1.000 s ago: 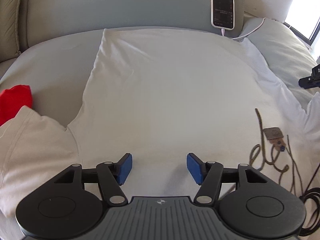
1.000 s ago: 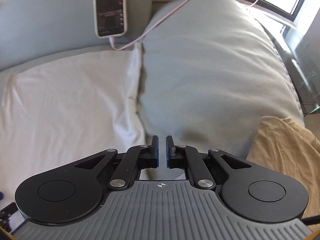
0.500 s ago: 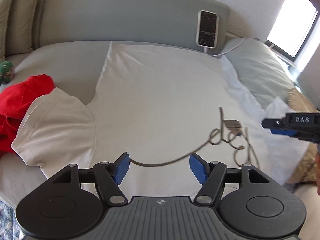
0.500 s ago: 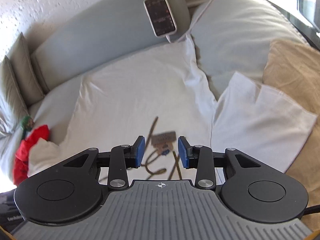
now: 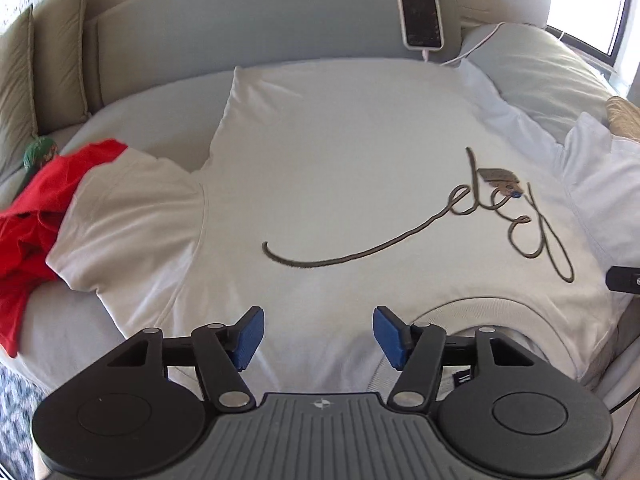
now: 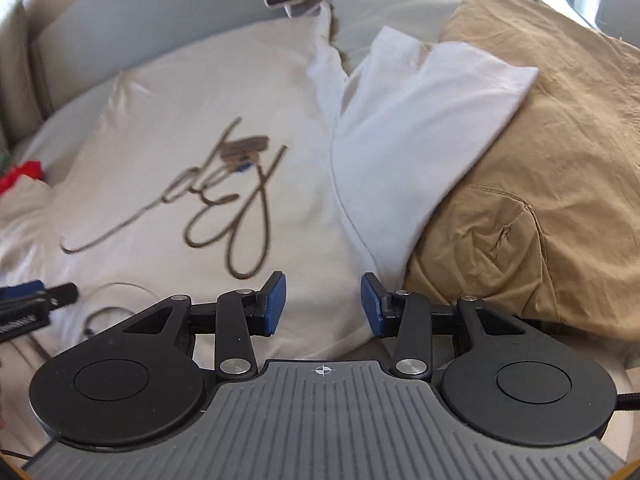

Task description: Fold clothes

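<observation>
A white T-shirt (image 5: 340, 168) with brown script lettering (image 5: 516, 220) lies spread flat on a grey sofa seat, collar (image 5: 480, 312) toward me. It also shows in the right wrist view (image 6: 208, 92). My left gripper (image 5: 319, 338) is open and empty, just above the shirt's near shoulder area left of the collar. My right gripper (image 6: 323, 306) is open and empty over the shirt's right shoulder, beside the right sleeve (image 6: 420, 120). The left sleeve (image 5: 132, 220) lies spread to the left.
A red garment (image 5: 36, 208) lies under the left sleeve. A tan garment (image 6: 552, 184) lies under the right sleeve. A phone (image 5: 420, 14) on a white cable leans on the grey backrest (image 5: 240, 24). Olive cushions (image 5: 24, 68) stand at far left.
Both grippers have pulled back toward the shirt's collar end, so the whole shirt shows. My right gripper has opened from shut to wide. The left stays open.
</observation>
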Tool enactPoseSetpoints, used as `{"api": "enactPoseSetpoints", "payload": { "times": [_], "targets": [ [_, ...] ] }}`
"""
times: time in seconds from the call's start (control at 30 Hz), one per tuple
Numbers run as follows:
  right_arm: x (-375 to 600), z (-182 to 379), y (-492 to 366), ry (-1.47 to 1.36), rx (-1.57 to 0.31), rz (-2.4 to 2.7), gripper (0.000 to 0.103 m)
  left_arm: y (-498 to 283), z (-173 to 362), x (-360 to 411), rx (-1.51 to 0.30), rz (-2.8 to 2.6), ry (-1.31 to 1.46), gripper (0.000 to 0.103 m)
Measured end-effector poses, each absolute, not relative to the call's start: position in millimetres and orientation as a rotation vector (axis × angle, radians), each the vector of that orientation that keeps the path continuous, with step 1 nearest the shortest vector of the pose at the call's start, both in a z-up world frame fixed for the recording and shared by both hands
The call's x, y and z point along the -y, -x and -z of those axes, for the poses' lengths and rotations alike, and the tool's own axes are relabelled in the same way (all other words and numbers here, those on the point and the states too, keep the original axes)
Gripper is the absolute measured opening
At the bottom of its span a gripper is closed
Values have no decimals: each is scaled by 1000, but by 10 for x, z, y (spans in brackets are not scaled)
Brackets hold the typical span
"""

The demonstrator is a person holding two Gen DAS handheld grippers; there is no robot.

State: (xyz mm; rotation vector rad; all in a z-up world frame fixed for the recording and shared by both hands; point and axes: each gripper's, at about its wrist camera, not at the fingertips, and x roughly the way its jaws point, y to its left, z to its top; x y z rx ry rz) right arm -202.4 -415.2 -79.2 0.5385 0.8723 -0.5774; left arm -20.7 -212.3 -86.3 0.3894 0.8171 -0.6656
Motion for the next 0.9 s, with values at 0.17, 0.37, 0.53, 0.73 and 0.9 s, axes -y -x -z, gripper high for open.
{"api": "enactPoseSetpoints", "payload": {
  "times": [0.17, 0.37, 0.53, 0.73, 0.9],
  "targets": [
    [3804, 786, 1761, -479, -811, 419, 42, 495, 975, 2343, -787, 751, -459, 63],
    [3737, 877, 1912, -479, -962, 438, 42, 639, 1033, 2261, -883, 740, -528, 63],
    [4003, 544, 2413, -672, -783, 471, 44, 712, 790, 2169, -865, 757, -433, 65],
    [4643, 114, 2857, -814, -488, 637, 46, 748, 612, 2182, -839, 778, -341, 68],
    [5256, 216, 3003, -925, -410, 758, 39, 694, 692, 2190, -882, 760, -331, 67]
  ]
}}
